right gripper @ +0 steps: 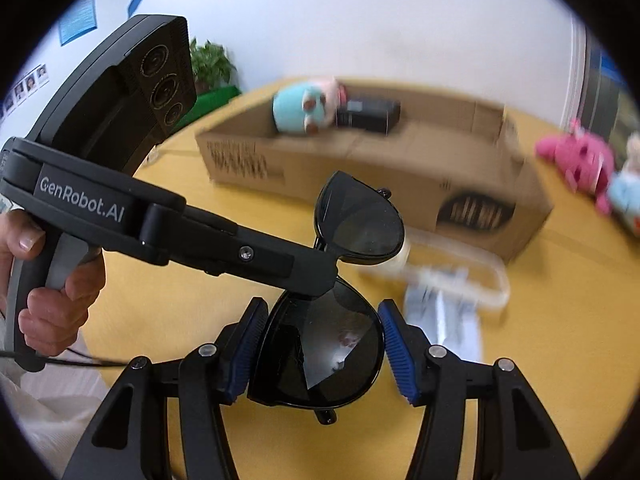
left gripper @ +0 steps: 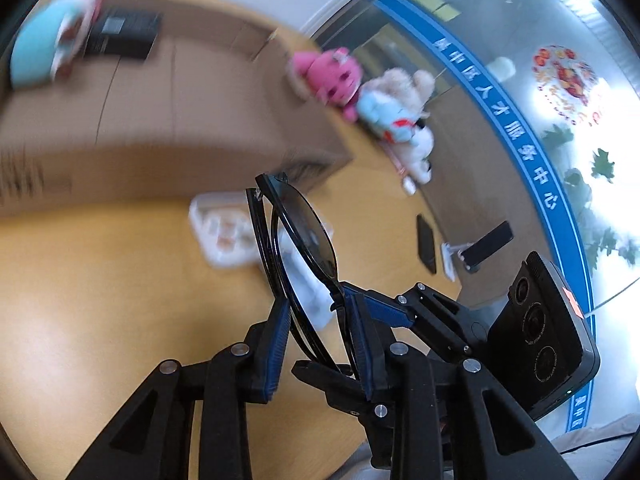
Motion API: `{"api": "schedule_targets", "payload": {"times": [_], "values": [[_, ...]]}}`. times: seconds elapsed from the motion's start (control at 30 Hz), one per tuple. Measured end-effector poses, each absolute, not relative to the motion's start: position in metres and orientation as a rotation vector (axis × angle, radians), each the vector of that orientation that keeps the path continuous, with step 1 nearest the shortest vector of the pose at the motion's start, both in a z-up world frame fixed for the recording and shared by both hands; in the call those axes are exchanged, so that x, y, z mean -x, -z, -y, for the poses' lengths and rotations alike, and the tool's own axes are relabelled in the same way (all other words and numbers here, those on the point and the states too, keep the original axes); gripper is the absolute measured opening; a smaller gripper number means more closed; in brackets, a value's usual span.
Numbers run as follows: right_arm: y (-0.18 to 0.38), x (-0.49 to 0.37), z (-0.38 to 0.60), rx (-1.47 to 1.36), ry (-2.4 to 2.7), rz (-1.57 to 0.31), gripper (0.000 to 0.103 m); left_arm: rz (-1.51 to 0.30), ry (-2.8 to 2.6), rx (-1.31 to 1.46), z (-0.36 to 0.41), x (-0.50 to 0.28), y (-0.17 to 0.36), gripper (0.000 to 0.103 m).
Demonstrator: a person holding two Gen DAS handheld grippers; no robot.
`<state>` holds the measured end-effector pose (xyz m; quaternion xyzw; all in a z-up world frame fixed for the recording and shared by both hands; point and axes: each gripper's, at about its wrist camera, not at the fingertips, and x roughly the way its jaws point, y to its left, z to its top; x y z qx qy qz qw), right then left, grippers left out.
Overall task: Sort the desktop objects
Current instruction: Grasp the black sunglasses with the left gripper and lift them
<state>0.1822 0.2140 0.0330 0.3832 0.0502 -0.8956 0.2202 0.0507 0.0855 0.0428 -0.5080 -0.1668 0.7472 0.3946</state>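
Note:
Black sunglasses [left gripper: 298, 240] are held in the air above the yellow table [left gripper: 100, 300], folded. My left gripper [left gripper: 316, 312] is shut on them near the bridge. In the right wrist view the sunglasses [right gripper: 340, 280] show lens-on, and the left gripper [right gripper: 320, 276] clamps them at the middle. My right gripper [right gripper: 320, 340] is open, its blue pads either side of the lower lens, the left pad close to the rim, the right pad apart. In the left wrist view the right gripper [left gripper: 372, 300] reaches in from the right beside the glasses.
A long cardboard box [right gripper: 360, 168] lies on the table and holds a turquoise plush [right gripper: 304, 108] and a black box [right gripper: 368, 114]. Pink [left gripper: 328, 76] and white-blue [left gripper: 396, 120] plush toys lie beyond it. A clear plastic case [right gripper: 460, 276] and white packets lie below the glasses. Two phones [left gripper: 426, 244] sit near the table edge.

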Motion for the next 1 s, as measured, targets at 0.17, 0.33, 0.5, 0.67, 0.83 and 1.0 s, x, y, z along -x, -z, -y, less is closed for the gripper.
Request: {"api": "schedule_targets", "payload": {"times": [0.17, 0.33, 0.5, 0.67, 0.83, 1.0], "values": [[-0.075, -0.151, -0.216, -0.916, 2.546, -0.159, 0.056, 0.347, -1.961, 1.158, -0.089, -0.015, -0.098, 0.028], [-0.117, -0.105, -0.218, -0.792, 2.608, -0.184, 0.056, 0.292, -2.012, 1.058, -0.092, 0.033, -0.148, 0.028], [-0.154, -0.049, -0.226, -0.726, 2.621, -0.172, 0.056, 0.249, -2.044, 0.995, -0.097, 0.093, -0.189, 0.028], [-0.171, 0.019, -0.229, -0.727, 2.615, -0.158, 0.056, 0.274, -2.032, 1.025, -0.101, 0.169, -0.200, 0.028], [-0.159, 0.080, -0.234, -0.811, 2.591, -0.110, 0.056, 0.312, -1.993, 1.109, -0.106, 0.243, -0.178, 0.028], [-0.118, 0.145, -0.242, -0.962, 2.550, -0.027, 0.056, 0.377, -1.924, 1.250, -0.111, 0.310, -0.121, 0.028]]}}
